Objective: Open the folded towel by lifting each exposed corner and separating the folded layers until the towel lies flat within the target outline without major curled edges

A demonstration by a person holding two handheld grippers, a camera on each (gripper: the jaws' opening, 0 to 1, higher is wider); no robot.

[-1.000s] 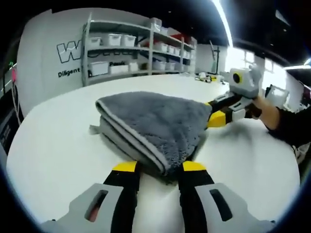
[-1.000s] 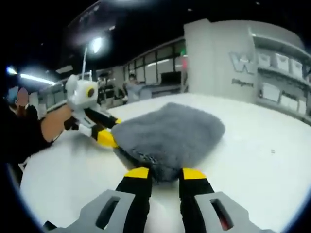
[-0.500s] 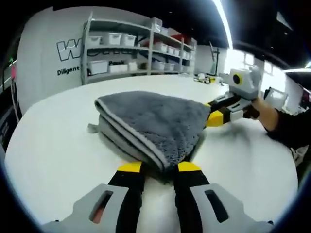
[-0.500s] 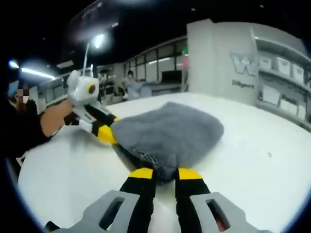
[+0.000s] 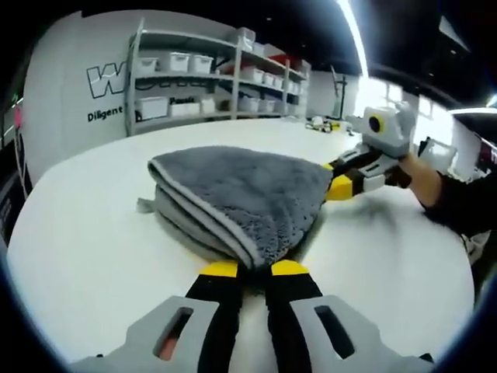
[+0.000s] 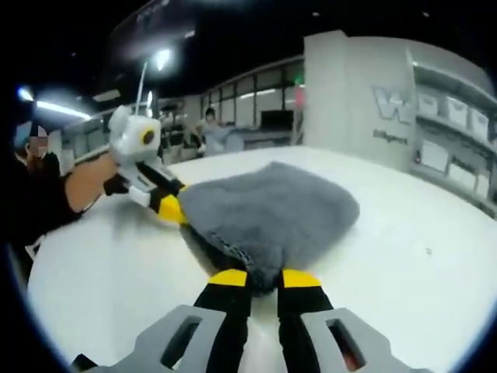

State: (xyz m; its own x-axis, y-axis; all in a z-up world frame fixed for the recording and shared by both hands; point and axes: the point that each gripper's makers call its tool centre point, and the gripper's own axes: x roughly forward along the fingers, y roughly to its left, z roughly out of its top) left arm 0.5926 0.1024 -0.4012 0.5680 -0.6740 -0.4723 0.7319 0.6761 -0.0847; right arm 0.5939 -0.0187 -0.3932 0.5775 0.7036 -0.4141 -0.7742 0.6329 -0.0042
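My left claw [image 5: 253,269] has its yellow-tipped jaws drawn narrow on the nearest corner of the folded grey towel [image 5: 241,194], the stacked edges of the layers pinched between them. From this claw the towel spreads forward and to both sides as a thick folded pad lying on the white bench [image 5: 85,225], with its bound hems showing along the left flank. Off to the right of the towel I see my right claw [image 5: 335,186], its tips at the towel's far right corner. In the right gripper view, my right claw [image 6: 262,277] is likewise closed narrow on the corner of the towel [image 6: 272,210] directly ahead of it, the fluffy top face rising away beyond the tips. The left claw [image 6: 169,208] comes in from the left there, touching the towel's left corner. Shelving with white bins [image 5: 194,74] stands well beyond the bench.
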